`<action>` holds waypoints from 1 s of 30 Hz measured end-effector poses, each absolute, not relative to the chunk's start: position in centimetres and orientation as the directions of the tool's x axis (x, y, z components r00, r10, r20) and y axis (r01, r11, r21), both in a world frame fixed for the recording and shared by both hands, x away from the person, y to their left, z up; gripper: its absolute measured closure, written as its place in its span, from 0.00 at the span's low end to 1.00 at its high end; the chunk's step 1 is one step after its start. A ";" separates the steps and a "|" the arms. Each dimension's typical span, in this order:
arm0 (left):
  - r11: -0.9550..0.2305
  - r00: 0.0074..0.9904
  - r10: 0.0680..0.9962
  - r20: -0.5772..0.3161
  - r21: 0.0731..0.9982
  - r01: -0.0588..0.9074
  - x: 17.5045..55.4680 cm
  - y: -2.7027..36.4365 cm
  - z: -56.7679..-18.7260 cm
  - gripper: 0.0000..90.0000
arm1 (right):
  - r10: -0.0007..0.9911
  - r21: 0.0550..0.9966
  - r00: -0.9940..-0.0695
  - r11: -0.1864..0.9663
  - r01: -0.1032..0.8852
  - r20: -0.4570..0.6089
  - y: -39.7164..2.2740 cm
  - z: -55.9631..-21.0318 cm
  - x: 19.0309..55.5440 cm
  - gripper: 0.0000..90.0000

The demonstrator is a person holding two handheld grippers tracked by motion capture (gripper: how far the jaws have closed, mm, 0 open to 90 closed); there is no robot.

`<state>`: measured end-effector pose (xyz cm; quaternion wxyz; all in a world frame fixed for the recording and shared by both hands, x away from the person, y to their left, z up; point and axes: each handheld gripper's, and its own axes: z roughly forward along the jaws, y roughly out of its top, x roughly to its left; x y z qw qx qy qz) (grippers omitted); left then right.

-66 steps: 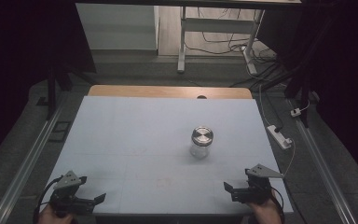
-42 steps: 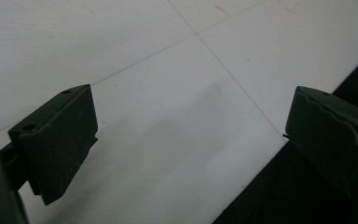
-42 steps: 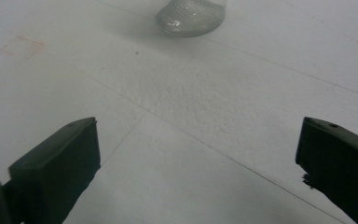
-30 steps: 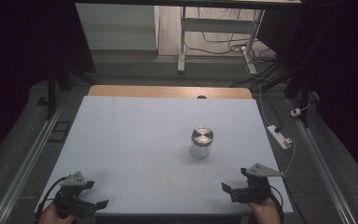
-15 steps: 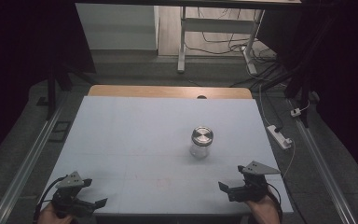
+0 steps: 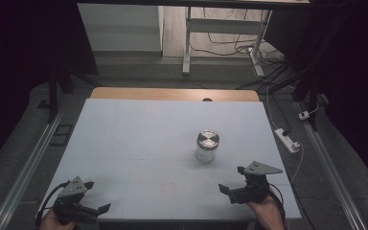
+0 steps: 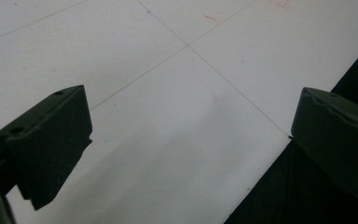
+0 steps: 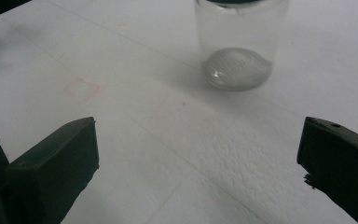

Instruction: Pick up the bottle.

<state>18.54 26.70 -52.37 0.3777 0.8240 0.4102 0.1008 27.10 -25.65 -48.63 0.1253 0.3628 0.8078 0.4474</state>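
Note:
A clear glass jar (image 6: pixel 207 146) with a silver metal lid stands upright right of the middle of the pale table (image 6: pixel 139 134). My right gripper (image 6: pixel 231 178) is open near the front right edge, a short way in front of the jar and apart from it. In the right gripper view the jar (image 8: pixel 237 46) rises ahead of the wide-apart jaws of the right gripper (image 8: pixel 196 158), with bare table between them. My left gripper (image 6: pixel 97 196) rests at the front left corner; its jaws have just been opening and hold nothing. The left gripper (image 7: pixel 191 135) looks over the table's front edge.
A faint pink mark (image 6: pixel 170 187) lies on the table between the grippers. A wooden strip (image 6: pixel 172 94) runs along the far edge. A white power strip (image 6: pixel 287 140) and cables lie on the floor to the right. Metal rails (image 6: pixel 28 163) flank the table.
The left gripper's jaws have spread wider while that hand stayed put. The right gripper has crept slightly left and forward. The jar has not moved.

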 end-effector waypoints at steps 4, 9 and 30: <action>-0.369 0.641 0.753 -0.152 0.709 0.601 18.6 26.8 -52.4 0.00 | 0.682 0.820 -0.725 0.358 0.446 0.096 -24.9 -48.3 27.2 0.00; -0.340 0.635 0.749 -0.190 0.712 0.614 18.7 27.2 -52.4 0.00 | 0.685 0.823 -0.724 0.366 0.433 0.076 -24.5 -48.1 27.5 0.00; -0.344 0.629 0.752 -0.197 0.696 0.630 18.8 27.0 -52.5 0.00 | 0.682 0.832 -0.731 0.393 0.392 0.022 -22.3 -47.4 29.9 0.00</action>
